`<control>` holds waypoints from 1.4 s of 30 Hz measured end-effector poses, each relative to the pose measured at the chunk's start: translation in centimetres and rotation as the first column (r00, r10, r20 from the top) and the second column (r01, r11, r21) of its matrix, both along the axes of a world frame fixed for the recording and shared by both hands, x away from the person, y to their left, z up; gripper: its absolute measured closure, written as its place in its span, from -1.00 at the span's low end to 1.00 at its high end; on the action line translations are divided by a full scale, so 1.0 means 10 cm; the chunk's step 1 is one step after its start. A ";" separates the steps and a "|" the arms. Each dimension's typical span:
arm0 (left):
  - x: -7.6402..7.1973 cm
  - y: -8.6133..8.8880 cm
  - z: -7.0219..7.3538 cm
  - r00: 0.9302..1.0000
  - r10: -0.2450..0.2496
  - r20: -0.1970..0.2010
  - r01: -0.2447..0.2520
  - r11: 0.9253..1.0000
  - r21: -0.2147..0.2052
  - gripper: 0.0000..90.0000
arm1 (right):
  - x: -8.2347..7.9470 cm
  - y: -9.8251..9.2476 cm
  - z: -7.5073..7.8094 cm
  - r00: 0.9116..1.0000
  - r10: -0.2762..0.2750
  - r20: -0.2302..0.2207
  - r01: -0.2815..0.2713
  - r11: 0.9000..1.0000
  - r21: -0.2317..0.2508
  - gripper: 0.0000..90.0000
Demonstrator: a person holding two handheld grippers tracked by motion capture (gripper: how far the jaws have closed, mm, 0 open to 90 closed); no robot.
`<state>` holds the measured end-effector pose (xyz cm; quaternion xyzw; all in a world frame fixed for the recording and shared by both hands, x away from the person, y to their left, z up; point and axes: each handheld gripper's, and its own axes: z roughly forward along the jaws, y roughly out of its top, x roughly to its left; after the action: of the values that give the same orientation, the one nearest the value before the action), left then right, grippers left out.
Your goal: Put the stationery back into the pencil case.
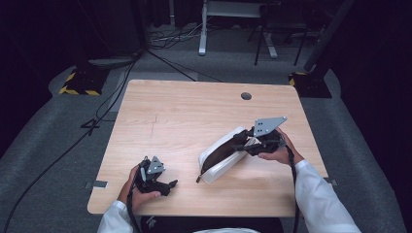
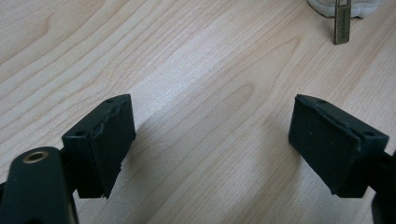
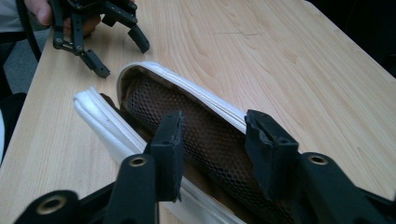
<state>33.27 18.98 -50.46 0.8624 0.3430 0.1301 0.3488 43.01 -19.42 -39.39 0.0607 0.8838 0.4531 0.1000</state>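
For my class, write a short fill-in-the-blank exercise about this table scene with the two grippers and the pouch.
1. The white zippered pouch lies on the light wooden table with its zip ____.
2. The pouch's lining is brown ____.
3. The left gripper has its jaws ____ with only tabletop between them.
4. The right gripper has its jaws poised over the pouch's ____.

Missing words: open; mesh; open; opening

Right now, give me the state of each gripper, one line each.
Left gripper: open, jaws wide apart over bare table, holding nothing.
Right gripper: open, jaws at the unzipped white pouch, not clamped on it.
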 end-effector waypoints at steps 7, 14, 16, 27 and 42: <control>0.00 0.00 0.00 1.000 0.000 0.000 0.000 1.000 0.000 -0.66 | 0.01 -0.01 0.00 1.000 -0.023 -0.001 0.023 1.000 0.012 0.17; 0.00 0.00 0.00 1.000 -0.001 0.001 0.001 1.000 0.001 -0.66 | 0.01 -0.05 -0.01 0.999 -0.048 -0.009 0.048 0.999 0.022 0.08; 0.00 0.00 0.00 1.000 0.000 -0.001 0.000 1.000 0.000 -0.66 | 0.01 -0.05 -0.01 0.998 -0.058 -0.009 0.058 0.998 0.021 0.06; 0.00 0.00 0.00 1.000 0.001 0.000 -0.001 1.000 0.001 -0.66 | -0.05 -0.17 0.03 0.992 -0.127 0.023 0.127 0.992 0.007 -0.10; 0.01 0.00 0.00 1.000 -0.002 0.000 0.002 1.000 0.001 -0.67 | -0.14 -0.36 0.12 0.974 -0.216 0.069 0.218 0.976 -0.021 -0.28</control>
<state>33.33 19.00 -50.46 0.8630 0.3420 0.1298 0.3485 41.59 -23.05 -38.22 0.1401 0.8745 0.4285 0.1789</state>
